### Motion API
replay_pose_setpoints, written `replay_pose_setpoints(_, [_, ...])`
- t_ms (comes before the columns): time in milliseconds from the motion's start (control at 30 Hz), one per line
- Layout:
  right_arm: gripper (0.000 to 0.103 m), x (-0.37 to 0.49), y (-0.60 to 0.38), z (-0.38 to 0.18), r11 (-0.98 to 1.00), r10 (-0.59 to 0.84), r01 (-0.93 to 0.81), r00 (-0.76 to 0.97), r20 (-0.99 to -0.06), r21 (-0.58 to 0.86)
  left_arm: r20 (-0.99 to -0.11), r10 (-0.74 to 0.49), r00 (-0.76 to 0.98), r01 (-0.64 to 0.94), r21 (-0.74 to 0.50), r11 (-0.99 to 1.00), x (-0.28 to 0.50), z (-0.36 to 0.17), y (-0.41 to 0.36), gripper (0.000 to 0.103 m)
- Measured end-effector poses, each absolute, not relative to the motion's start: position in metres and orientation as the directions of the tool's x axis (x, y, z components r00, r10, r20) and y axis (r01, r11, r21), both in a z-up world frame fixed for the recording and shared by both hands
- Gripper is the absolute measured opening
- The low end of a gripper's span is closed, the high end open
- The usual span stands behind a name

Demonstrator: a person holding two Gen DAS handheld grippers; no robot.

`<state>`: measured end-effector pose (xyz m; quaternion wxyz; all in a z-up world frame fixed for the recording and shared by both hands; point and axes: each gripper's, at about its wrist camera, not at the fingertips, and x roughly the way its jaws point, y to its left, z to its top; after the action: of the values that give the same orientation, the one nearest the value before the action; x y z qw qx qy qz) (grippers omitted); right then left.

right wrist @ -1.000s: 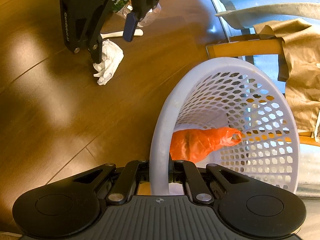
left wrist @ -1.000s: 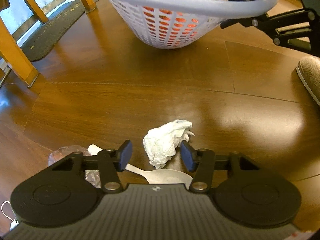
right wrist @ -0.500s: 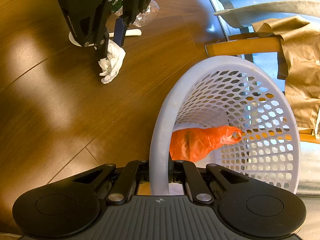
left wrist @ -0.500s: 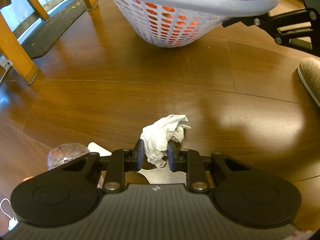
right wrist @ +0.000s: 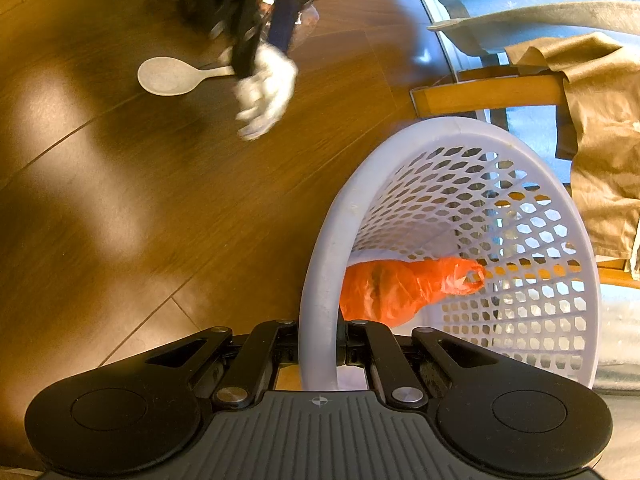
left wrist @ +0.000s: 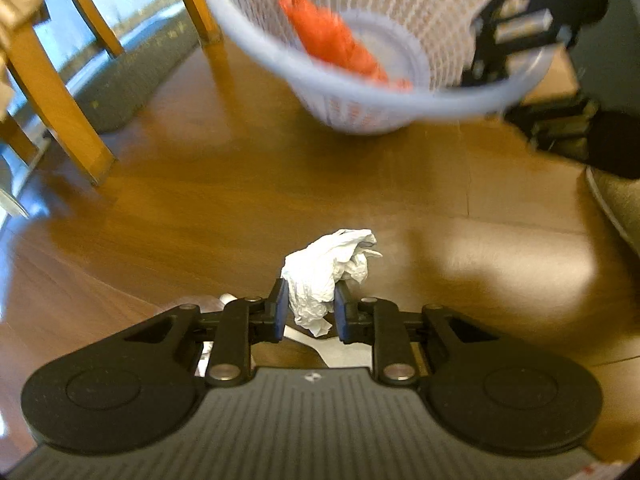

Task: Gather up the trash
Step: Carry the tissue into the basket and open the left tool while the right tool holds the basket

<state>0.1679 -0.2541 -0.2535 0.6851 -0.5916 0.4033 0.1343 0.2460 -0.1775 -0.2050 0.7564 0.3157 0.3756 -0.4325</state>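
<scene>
A crumpled white tissue [left wrist: 326,276] hangs off the floor between the blue pads of my left gripper [left wrist: 309,310], which is shut on it. The right wrist view shows that same tissue [right wrist: 266,94] blurred below the left gripper [right wrist: 260,56]. My right gripper [right wrist: 318,350] is shut on the rim of the white perforated basket [right wrist: 320,280], holding it tilted. An orange plastic bag [right wrist: 394,286] lies inside the basket [left wrist: 440,104]; the orange bag [left wrist: 332,40] also shows in the left wrist view.
A white plastic spoon [right wrist: 170,76] and a crinkled clear wrapper [right wrist: 306,20] lie on the wooden floor. Wooden chair legs [left wrist: 56,100] stand at left near a dark mat [left wrist: 132,80]. A brown cloth [right wrist: 600,140] hangs over a chair. A slipper [left wrist: 620,204] shows at the right.
My left gripper shut on the tissue and lifted it off the floor toward the basket. The spoon stays on the floor. The right gripper kept its hold on the basket rim.
</scene>
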Motion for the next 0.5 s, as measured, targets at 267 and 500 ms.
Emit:
replay_pose_setpoints(267, [0.002,0.173,-0.253,-0.253,0.26,-0.293,-0.663,0.639,-0.711,-0.703,-0.766,-0.502,0.401,0.884,0.179,0.432,0.247,-0.131,-0.178,0.019])
replay_pose_setpoints(500, [0.002,0.174,-0.253,-0.252,0.264,-0.288,-0.663,0.639,-0.713,-0.701,-0.705,-0.578,0.411,0.885,0.156,0.439,0.251,-0.087,-0.199,0.019])
